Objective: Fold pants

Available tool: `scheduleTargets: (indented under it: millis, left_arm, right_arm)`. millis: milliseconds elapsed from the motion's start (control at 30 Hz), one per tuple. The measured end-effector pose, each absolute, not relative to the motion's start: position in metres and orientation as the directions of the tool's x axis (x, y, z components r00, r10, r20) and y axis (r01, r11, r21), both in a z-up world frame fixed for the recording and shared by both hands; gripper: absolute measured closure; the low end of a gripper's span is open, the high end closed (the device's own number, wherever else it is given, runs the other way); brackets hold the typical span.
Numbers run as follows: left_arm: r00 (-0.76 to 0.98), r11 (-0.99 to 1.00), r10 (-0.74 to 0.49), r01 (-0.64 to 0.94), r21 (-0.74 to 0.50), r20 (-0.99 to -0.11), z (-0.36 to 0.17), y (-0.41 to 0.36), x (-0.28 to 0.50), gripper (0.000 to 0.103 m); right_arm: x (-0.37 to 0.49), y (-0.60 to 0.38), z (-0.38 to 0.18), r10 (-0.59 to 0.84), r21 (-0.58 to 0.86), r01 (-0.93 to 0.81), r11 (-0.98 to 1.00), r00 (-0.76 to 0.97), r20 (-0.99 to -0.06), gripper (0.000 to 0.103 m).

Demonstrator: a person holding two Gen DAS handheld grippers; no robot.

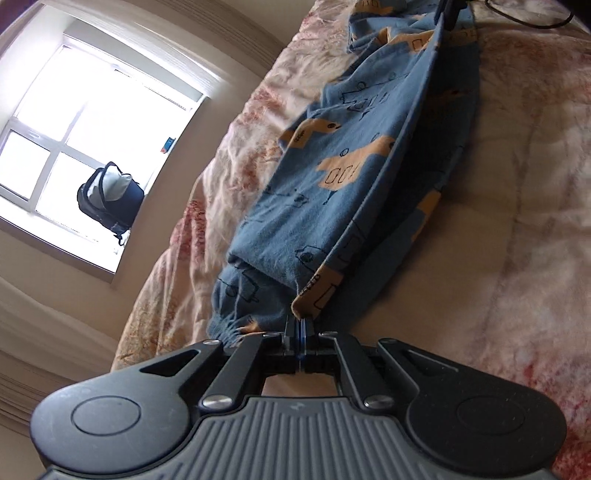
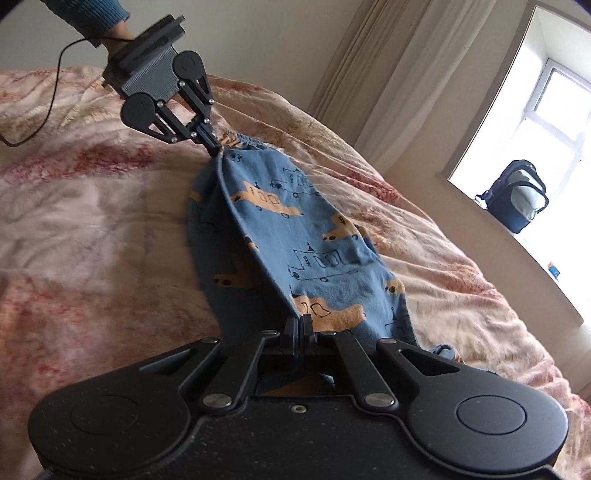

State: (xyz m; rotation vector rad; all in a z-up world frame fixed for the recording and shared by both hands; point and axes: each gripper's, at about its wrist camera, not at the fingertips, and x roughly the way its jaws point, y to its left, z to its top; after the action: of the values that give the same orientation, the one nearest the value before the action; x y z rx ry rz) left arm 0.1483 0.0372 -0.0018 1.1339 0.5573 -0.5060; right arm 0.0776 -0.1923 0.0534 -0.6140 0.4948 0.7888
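Both claws, left (image 1: 300, 325) and right (image 2: 300, 321), pinch the pants (image 2: 295, 236) tight.
Soft blue cotton, printed with orange vehicles, hangs stretched between my claws just over the rumpled pink bed (image 2: 92, 206); a dark bag (image 2: 517, 199) sits on the sill by the bright window (image 1: 74, 129).

So the pants (image 2: 295, 240) are strung out between the two claws over the bed (image 2: 92, 221), top fold off the cover, lower half resting on it. Left claw (image 1: 300, 326) has the elastic waist end, right claw (image 2: 300, 320) has the opposite end, both clamped on the same folded edge. In the right wrist view the left claw (image 2: 218, 147) sits at the far end with a hand (image 2: 120, 35) behind it and a cable (image 2: 48, 96) trailing onto the bed. A backpack (image 2: 517, 195) sits on the windowsill (image 2: 546, 258) beyond the bed's far side, curtains (image 2: 388, 81) beside the window.
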Motion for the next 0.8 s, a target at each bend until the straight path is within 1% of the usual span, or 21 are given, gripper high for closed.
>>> scheduleTargets:
  millis: [167, 333, 367, 400, 433, 467, 500, 533, 567, 600, 633, 667, 700, 733, 767, 800]
  left_arm:
    - [0.738, 0.337, -0.081, 0.653, 0.679, -0.67, -0.011, 0.033, 0.149, 0.103]
    - [0.71, 0.418, -0.061, 0.657, 0.628, -0.702, -0.009, 0.031, 0.157, 0.102]
    - [0.705, 0.431, -0.052, 0.655, 0.621, -0.707, -0.01, 0.03, 0.156, 0.101]
    - [0.698, 0.441, -0.042, 0.654, 0.614, -0.714, -0.01, 0.029, 0.155, 0.096]
    - [0.694, 0.449, -0.037, 0.655, 0.608, -0.719, -0.009, 0.028, 0.155, 0.094]
    - [0.694, 0.456, -0.033, 0.651, 0.607, -0.72, -0.009, 0.027, 0.153, 0.092]
    - [0.689, 0.467, -0.025, 0.649, 0.601, -0.725, -0.007, 0.025, 0.152, 0.082]
    - [0.688, 0.483, -0.018, 0.642, 0.596, -0.726, -0.005, 0.024, 0.15, 0.066]
    - [0.689, 0.507, -0.017, 0.63, 0.588, -0.725, -0.001, 0.023, 0.148, 0.057]
    - [0.691, 0.537, -0.016, 0.615, 0.577, -0.723, 0.004, 0.021, 0.146, 0.044]
    - [0.692, 0.582, -0.016, 0.593, 0.557, -0.721, 0.011, 0.018, 0.145, 0.036]
    - [0.692, 0.642, -0.026, 0.565, 0.518, -0.722, 0.019, 0.015, 0.144, 0.03]
    - [0.691, 0.704, -0.052, 0.538, 0.465, -0.721, 0.028, 0.011, 0.143, 0.013]
    - [0.695, 0.759, -0.088, 0.511, 0.404, -0.714, 0.036, 0.006, 0.142, 0.0]
    - [0.703, 0.8, -0.13, 0.491, 0.345, -0.699, 0.042, -0.001, 0.141, 0.001]
    - [0.698, 0.822, -0.164, 0.487, 0.294, -0.697, 0.046, -0.01, 0.142, 0.0]
  right_arm:
    - [0.07, -0.188, 0.038, 0.493, -0.305, -0.79, 0.532, 0.582, -0.647, 0.103]
    - [0.068, -0.189, 0.032, 0.49, -0.289, -0.791, 0.54, 0.574, -0.656, 0.103]
    - [0.068, -0.189, 0.029, 0.488, -0.292, -0.791, 0.537, 0.575, -0.657, 0.103]
    - [0.068, -0.189, 0.026, 0.483, -0.297, -0.79, 0.537, 0.576, -0.659, 0.103]
    - [0.068, -0.188, 0.024, 0.48, -0.296, -0.787, 0.541, 0.578, -0.66, 0.103]
    - [0.069, -0.188, 0.024, 0.478, -0.295, -0.782, 0.549, 0.583, -0.657, 0.1]
    - [0.068, -0.189, 0.024, 0.477, -0.296, -0.775, 0.558, 0.591, -0.65, 0.096]
    - [0.068, -0.19, 0.025, 0.478, -0.296, -0.768, 0.568, 0.601, -0.641, 0.089]
    - [0.067, -0.193, 0.027, 0.481, -0.288, -0.762, 0.58, 0.606, -0.633, 0.082]
    - [0.067, -0.196, 0.028, 0.481, -0.281, -0.752, 0.596, 0.615, -0.624, 0.075]
    - [0.066, -0.201, 0.03, 0.48, -0.273, -0.738, 0.617, 0.628, -0.613, 0.058]
    - [0.064, -0.206, 0.032, 0.478, -0.263, -0.722, 0.64, 0.642, -0.599, 0.042]
    - [0.063, -0.212, 0.033, 0.468, -0.256, -0.697, 0.67, 0.664, -0.582, 0.036]
    - [0.061, -0.22, 0.036, 0.457, -0.247, -0.668, 0.702, 0.688, -0.564, 0.027]
    - [0.06, -0.228, 0.038, 0.444, -0.233, -0.638, 0.734, 0.71, -0.546, 0.017]
    - [0.059, -0.238, 0.041, 0.428, -0.213, -0.603, 0.769, 0.733, -0.528, 0.012]
